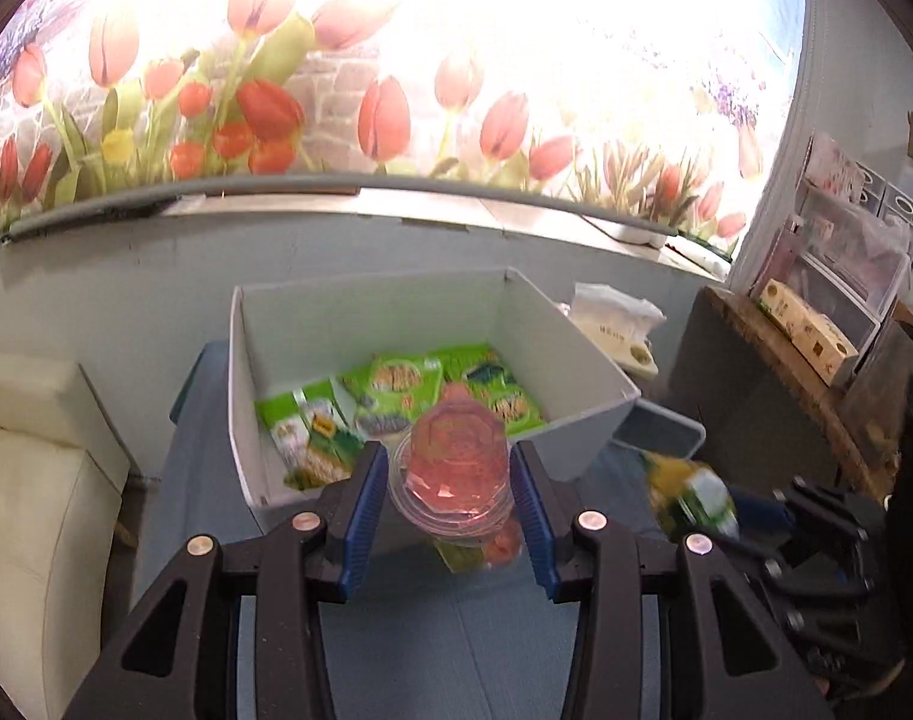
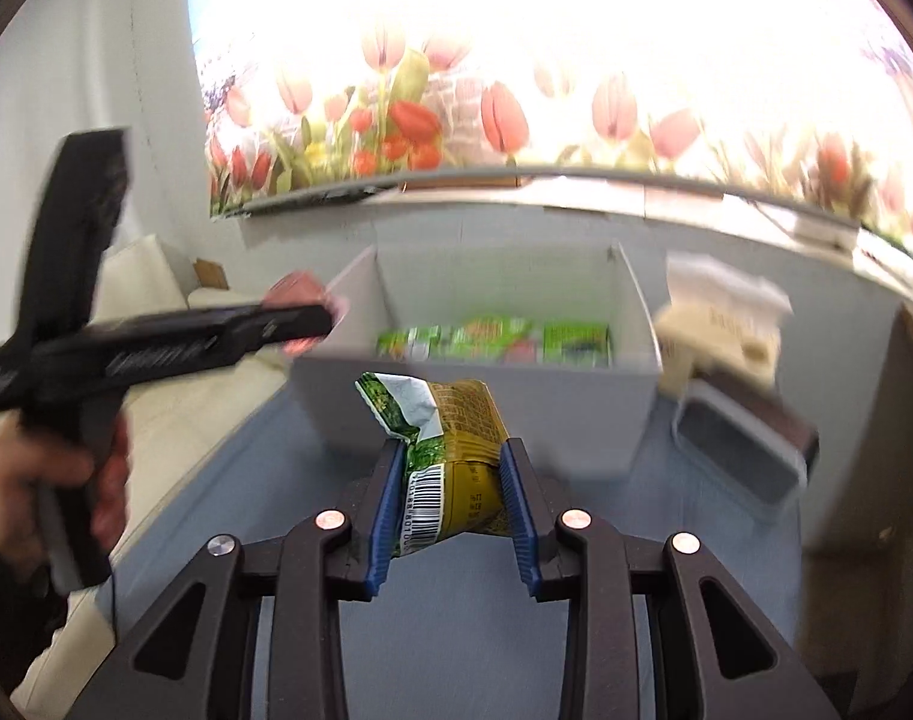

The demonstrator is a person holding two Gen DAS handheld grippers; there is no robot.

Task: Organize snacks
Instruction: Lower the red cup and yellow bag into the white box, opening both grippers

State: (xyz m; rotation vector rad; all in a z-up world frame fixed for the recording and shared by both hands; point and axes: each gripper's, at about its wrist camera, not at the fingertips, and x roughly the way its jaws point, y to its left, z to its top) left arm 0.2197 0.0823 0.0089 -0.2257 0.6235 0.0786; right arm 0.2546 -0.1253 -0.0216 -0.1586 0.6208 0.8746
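My left gripper [image 1: 450,480] is shut on a clear pink jelly cup [image 1: 450,468] and holds it above the blue table, just before the near wall of the white box [image 1: 582,438]. Several green snack packets [image 1: 396,387] lie in the box. My right gripper [image 2: 453,480] is shut on a green and yellow snack bag [image 2: 450,450] above the table, in front of the white box [image 2: 486,414]. The left gripper [image 2: 312,321] with the pink cup [image 2: 294,288] shows at the left of the right wrist view. The right gripper's bag [image 1: 693,498] shows blurred in the left wrist view.
A grey tray [image 2: 738,450] lies right of the box, with a cream package [image 2: 720,324] behind it. Another cup with orange and green contents [image 1: 486,552] lies on the blue table [image 1: 456,648]. A cream sofa [image 1: 30,480] stands at the left, a wooden shelf [image 1: 816,396] at the right.
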